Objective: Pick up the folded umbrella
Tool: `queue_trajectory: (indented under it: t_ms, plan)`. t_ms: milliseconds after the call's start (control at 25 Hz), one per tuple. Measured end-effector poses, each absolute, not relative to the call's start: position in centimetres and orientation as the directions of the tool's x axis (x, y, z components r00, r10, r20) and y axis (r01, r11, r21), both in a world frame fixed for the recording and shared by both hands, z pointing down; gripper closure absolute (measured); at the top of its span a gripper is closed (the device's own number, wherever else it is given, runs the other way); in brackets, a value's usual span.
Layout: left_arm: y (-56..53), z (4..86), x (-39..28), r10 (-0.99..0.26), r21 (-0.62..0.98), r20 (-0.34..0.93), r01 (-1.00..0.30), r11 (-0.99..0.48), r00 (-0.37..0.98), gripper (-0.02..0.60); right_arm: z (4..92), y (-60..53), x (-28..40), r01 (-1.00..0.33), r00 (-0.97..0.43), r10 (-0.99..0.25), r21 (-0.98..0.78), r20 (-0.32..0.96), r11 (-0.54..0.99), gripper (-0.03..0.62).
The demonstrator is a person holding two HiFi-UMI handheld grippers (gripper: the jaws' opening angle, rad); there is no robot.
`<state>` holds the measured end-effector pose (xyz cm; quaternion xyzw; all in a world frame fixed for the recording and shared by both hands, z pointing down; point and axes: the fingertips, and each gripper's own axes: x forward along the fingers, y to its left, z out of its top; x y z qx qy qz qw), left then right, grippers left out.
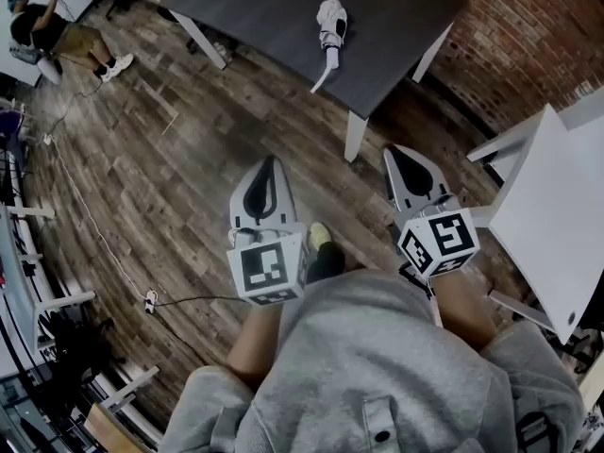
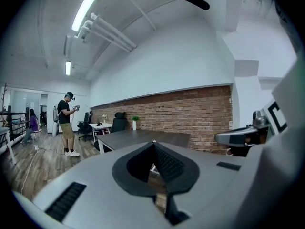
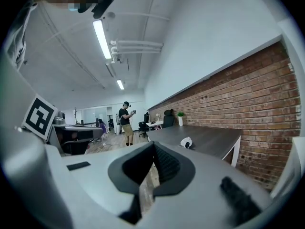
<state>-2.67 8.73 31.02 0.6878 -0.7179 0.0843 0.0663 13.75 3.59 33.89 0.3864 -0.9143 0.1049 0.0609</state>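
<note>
The folded umbrella (image 1: pixel 330 25), white with a dark strap, lies on the dark table (image 1: pixel 274 8) at the far side of the wooden floor. It also shows small in the right gripper view as the umbrella (image 3: pixel 186 142) on the table top (image 3: pixel 209 140). My left gripper (image 1: pixel 271 161) and right gripper (image 1: pixel 394 151) are held side by side in front of my body, well short of the table, pointing toward it. Both have their jaws together with nothing between them. In the left gripper view the left gripper (image 2: pixel 153 142) hides the umbrella.
A white table (image 1: pixel 557 215) stands close at my right. A brick wall (image 1: pixel 538 26) runs behind the dark table. A person (image 1: pixel 57 31) stands at the far left. A cable (image 1: pixel 94 234) trails over the floor, and metal frames (image 1: pixel 38 300) line the left edge.
</note>
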Motion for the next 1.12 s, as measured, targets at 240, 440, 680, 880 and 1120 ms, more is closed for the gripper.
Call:
queue_trajectory:
  t_ms: [240,440,680,880,1120]
  plan:
    - [6.4,31.5,-4.8,-0.975,-0.021,0.219,-0.999,0.034,-0.037,0.568,34.0,1.2,11.7,-0.726,-0.687,-0.700,-0.137,0.198,0.674,0.569]
    - [4.5,31.7,-6.2,-0.974,-0.016,0.226,-1.000,0.020,-0.023,0.568,34.2,-1.0,10.5,-0.749,-0.661,-0.721,-0.119,0.209,0.652,0.569]
    - [3.1,31.9,-8.3,-0.973,-0.017,0.229,-1.000,0.010,-0.013,0.568,34.3,-2.9,9.0,-0.774,-0.631,-0.746,-0.119,0.214,0.622,0.569]
    - [1.9,32.0,-9.3,-0.974,-0.014,0.225,-1.000,-0.014,0.011,0.568,34.5,-4.1,7.7,-0.772,-0.632,-0.743,-0.106,0.220,0.626,0.569]
    - [0.7,32.6,-9.7,-0.974,-0.012,0.224,-0.999,-0.052,0.048,0.568,34.8,-5.2,7.5,-0.791,-0.607,-0.760,-0.080,0.234,0.607,0.568]
